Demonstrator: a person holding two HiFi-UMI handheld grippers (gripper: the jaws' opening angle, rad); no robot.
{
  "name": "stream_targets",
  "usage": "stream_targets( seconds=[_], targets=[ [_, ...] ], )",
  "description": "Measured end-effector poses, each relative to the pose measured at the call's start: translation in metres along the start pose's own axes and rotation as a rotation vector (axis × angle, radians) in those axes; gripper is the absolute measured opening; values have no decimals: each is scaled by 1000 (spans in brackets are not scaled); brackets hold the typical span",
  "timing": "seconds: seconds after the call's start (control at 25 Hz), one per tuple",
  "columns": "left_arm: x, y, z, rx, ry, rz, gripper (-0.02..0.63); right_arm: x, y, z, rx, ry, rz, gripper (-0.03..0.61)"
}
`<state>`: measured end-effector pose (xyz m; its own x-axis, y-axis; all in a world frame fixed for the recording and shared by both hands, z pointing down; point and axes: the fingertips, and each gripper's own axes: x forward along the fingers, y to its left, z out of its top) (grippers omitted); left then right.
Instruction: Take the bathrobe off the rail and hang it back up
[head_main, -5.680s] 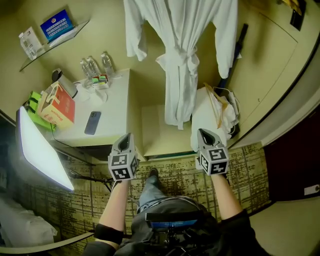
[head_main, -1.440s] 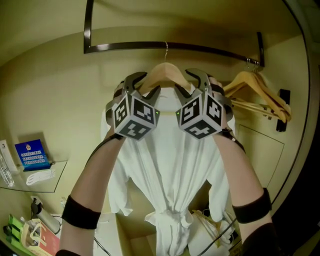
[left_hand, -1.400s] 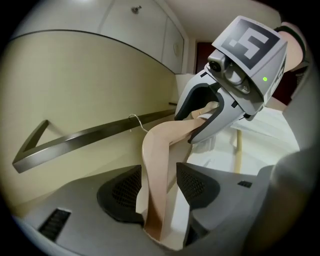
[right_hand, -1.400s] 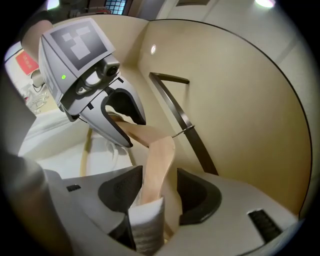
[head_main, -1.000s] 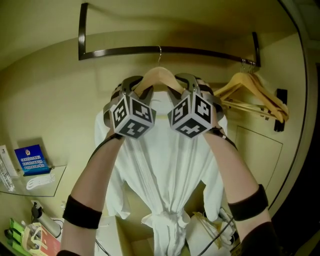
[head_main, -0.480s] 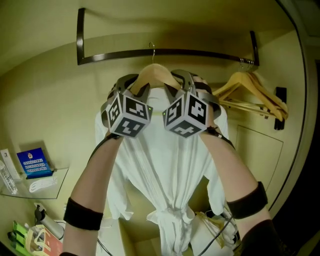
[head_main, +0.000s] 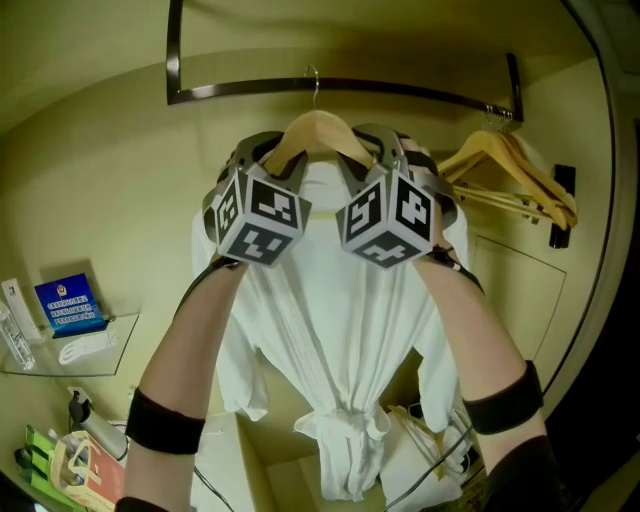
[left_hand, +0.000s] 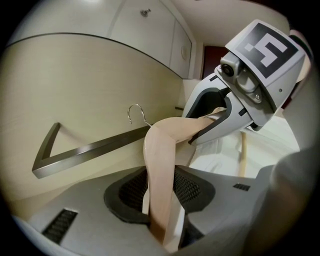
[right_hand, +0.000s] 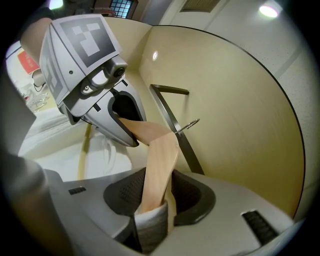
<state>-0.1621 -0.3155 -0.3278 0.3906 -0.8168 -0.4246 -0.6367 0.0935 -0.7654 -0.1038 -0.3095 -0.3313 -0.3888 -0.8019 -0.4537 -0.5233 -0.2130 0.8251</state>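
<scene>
Grey moulded plastic makes up both tools, each carrying a cube of black-and-white square markers. The left gripper (head_main: 272, 158) is closed partway on the left shoulder of a pale wooden hanger (head_main: 318, 130), and the right gripper (head_main: 385, 150) clamps the right shoulder in the same way. In each gripper view the smooth, flat wood sits pinched between dark ribbed pads (left_hand: 131, 192). A fold of white cloth is caught in the right gripper's jaws along with the wood.

The bathrobe (head_main: 340, 330) hangs from this hanger below the grippers. It is a soft, thick, matte white fabric, its sleeves are limp and its belt is knotted at the waist.

Beyond it, the hanger's thin wire hook (head_main: 313, 75) stands at the dark, square-edged metal rail (head_main: 420, 92) and rises above it. Whether the hook rests on the bar or has been lifted just clear cannot be told, so the task could be at either the take-off or the re-hanging.

Bare wooden spare hangers (head_main: 510, 170) hang further right on the rail, against a smooth cream wall (head_main: 120, 200).
</scene>
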Motion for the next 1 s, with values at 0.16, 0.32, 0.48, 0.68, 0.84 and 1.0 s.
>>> stream_targets(
  seconds=[0.16,0.32,0.48,0.68,0.84,1.0],
  targets=[
    [-19,-21,-9,-17,12,-20,145,-20,22,-6,11,17,30,158],
    [-37,-34,-17,-20,7,-30,146,-35,40,-3,20,27,34,158],
    [-63,-55,-33,-30,0,-46,146,-59,70,-1,29,54,40,158],
    [-98,-106,-66,-57,31,-97,146,-93,128,-20,76,121,87,158],
    [-124,-151,-85,-55,58,-123,145,-124,170,-41,132,144,124,156],
    [-154,-187,-90,-61,82,-92,144,-159,204,-56,214,137,152,156]
  ],
)
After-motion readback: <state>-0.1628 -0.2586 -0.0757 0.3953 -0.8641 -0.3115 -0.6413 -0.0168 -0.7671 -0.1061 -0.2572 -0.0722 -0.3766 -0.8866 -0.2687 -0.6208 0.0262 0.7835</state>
